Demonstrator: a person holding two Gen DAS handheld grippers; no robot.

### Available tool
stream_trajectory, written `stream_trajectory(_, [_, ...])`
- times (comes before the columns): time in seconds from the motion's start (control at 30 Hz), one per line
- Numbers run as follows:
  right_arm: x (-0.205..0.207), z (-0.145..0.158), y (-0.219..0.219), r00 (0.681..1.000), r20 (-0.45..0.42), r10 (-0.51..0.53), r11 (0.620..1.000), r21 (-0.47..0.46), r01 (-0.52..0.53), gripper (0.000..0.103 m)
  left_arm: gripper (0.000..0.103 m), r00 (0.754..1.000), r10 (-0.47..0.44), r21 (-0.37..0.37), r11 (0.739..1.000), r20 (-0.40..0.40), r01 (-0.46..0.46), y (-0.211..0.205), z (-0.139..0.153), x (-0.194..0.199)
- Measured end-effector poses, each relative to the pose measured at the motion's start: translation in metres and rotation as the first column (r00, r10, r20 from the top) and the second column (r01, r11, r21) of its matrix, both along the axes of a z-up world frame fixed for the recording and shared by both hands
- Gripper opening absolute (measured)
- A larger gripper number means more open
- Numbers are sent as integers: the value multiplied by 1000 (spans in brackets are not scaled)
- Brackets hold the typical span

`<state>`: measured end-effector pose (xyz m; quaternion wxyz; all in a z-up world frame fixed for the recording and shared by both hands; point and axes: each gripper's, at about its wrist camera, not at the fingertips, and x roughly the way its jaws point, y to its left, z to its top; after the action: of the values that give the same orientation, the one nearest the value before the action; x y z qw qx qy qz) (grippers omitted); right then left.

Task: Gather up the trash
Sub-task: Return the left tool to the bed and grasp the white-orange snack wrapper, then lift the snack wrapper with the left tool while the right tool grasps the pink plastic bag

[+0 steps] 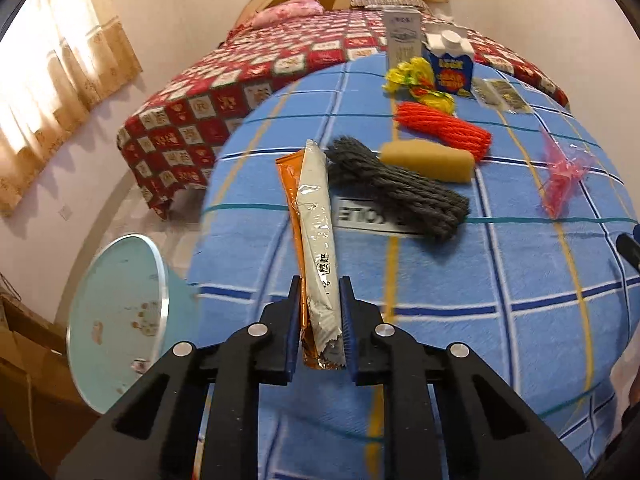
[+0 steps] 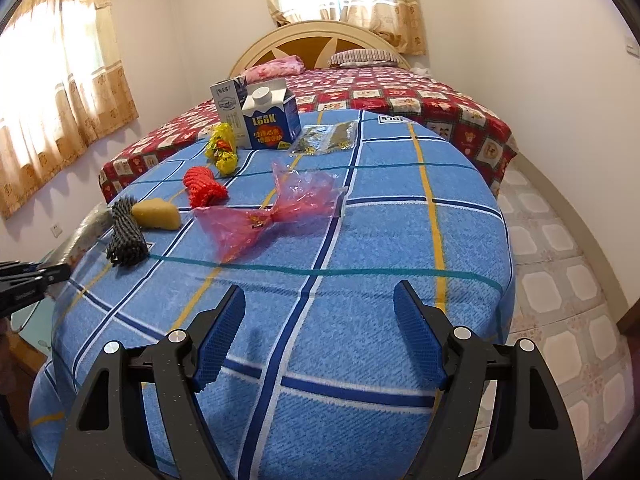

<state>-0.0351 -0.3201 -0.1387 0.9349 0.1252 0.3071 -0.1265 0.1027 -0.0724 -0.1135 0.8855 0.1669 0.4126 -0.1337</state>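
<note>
Wrapper [image 1: 318,240], orange and grey, pinched at its torn end by left gripper [image 1: 320,328] fingers, above the blue plaid worktop [image 1: 460,280]. Pale blue bin [image 1: 120,312] sits left of the worktop. Right gripper [image 2: 320,332] fingers spread, empty. Risk: slick foil slipping out, dropping short of bin.
</note>
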Motion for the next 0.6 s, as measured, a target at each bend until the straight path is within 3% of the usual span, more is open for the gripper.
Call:
stream_trajectory(0.13, [11, 9, -1, 1000, 0, -9, 1000, -16, 9, 74, 18, 997, 33, 16, 999, 65, -34, 20, 12, -2])
stream_trajectory(0.27, [33, 21, -7, 1000, -15, -23, 998, -61, 22, 63, 18, 990, 65, 25, 997, 122, -69, 38, 22, 3])
stream_trajectory(0.4, [59, 34, -24, 998, -10, -54, 995, -89, 53, 62, 18, 988, 95, 23, 995, 126, -98, 55, 23, 9])
stream_trajectory(0.53, [87, 30, -36, 997, -64, -42, 995, -96, 36, 62, 18, 988, 108, 36, 993, 113, -113, 68, 14, 12])
stream_trajectory(0.6, [96, 24, -39, 995, -99, -20, 996, -88, 12, 56, 18, 988, 111, 41, 992, 104, -116, 71, 8, 13])
